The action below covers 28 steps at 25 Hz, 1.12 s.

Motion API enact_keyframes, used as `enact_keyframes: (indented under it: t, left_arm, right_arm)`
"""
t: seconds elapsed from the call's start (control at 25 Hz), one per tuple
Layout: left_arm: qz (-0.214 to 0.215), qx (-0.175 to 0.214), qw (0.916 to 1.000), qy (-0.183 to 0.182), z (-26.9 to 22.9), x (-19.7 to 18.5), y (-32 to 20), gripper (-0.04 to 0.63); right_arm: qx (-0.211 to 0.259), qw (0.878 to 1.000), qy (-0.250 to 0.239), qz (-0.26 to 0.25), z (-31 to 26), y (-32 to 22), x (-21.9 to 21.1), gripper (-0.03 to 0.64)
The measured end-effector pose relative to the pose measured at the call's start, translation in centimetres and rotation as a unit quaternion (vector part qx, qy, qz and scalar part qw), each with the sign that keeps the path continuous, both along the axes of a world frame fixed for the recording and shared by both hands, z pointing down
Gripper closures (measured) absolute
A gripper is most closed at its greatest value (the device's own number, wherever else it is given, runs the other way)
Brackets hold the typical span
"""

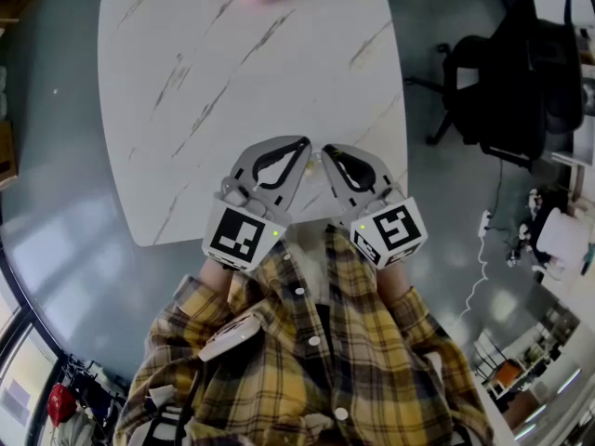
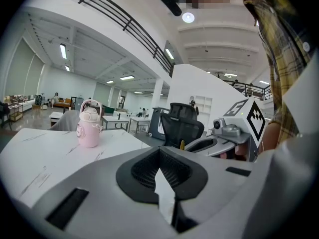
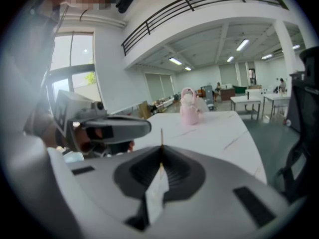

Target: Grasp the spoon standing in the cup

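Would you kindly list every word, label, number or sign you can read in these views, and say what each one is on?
No readable text in any view.
On the left gripper, the marker cube: black-and-white square pattern, no letters.
On the right gripper, the marker cube: likewise a pattern only.
On the pink cup: no legible label.

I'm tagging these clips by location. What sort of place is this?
Probably a large open-plan office or lab hall: a black office chair beside the table, rows of desks in the background, and a mezzanine railing overhead.
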<state>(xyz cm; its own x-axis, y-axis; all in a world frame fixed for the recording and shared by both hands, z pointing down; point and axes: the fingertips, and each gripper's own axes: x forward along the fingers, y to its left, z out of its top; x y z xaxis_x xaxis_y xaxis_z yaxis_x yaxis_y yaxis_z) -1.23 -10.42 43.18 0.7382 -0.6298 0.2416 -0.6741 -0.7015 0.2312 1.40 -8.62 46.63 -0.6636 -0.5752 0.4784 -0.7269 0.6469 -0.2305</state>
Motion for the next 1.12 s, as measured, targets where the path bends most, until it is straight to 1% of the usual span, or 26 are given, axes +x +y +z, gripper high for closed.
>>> enact_keyframes:
  t: [0.64, 1.12]
  left_arm:
    - [-0.006, 0.010, 0.9999, -0.003, -0.9, 0.5, 0.5, 0.580]
    - [-0.012, 0.031, 0.9994, -0.008, -2.8, 0.5, 0.4, 0.580]
  right_arm:
    - [0.007, 1.000, -0.007, -0.013, -1.1, 0.6, 0.1, 0.584]
    - [0.033, 0.999, -0.021, -0.006, -4.2, 0.3, 1.2, 0.584]
